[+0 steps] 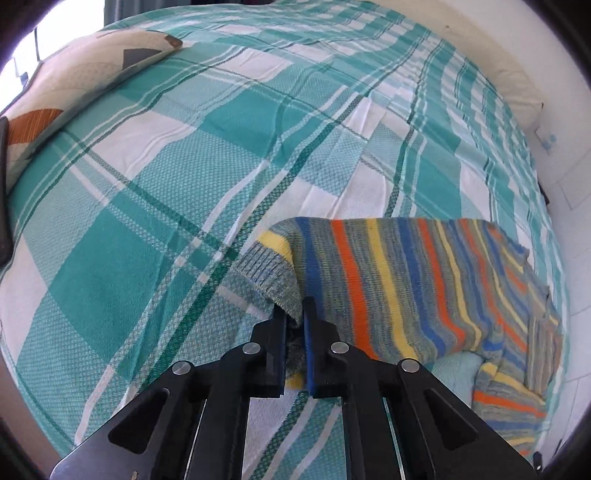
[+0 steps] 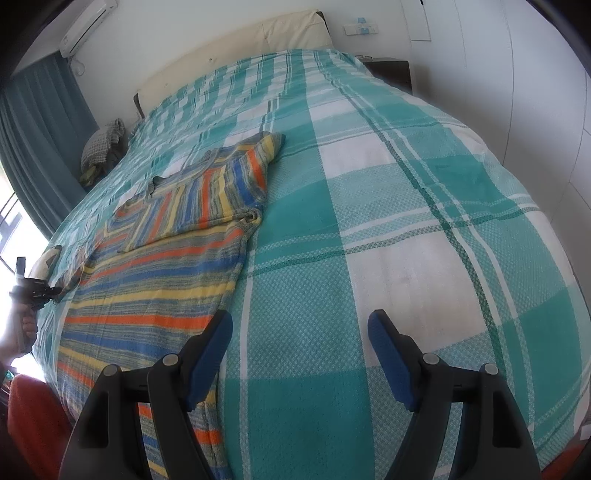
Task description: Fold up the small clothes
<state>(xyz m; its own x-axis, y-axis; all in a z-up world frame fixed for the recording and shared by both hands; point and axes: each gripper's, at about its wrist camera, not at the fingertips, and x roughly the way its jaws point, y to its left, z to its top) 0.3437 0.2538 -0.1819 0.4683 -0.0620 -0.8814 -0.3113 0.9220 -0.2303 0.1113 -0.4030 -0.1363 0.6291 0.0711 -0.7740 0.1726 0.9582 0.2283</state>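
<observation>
A: What lies around the striped sweater on the bed?

B: Nearest the right wrist camera, the teal and white plaid bedspread runs bare under the right gripper. An orange-red object sits off the bed's near left corner. Farther along the left edge a grey checked bundle rests beside the teal curtain. At the far end stand the cream headboard and a dark bedside table, with an air conditioner high on the wall.

A: And from the left wrist camera?

B: A patterned pillow lies at the bed's far left corner. Nothing stands on the open bedspread beyond the sweater.

A: Where is the sweater relative to the 2 grippers?

B: It lies along the bed's left edge, its upper part folded over the body. The right gripper is spread wide, its left finger over the sweater's near hem, nothing between the pads. The left gripper is pressed together, pinching the sweater's ribbed hem, so cloth drapes up and away to its right. A hand holds that gripper at the bed's left edge.
</observation>
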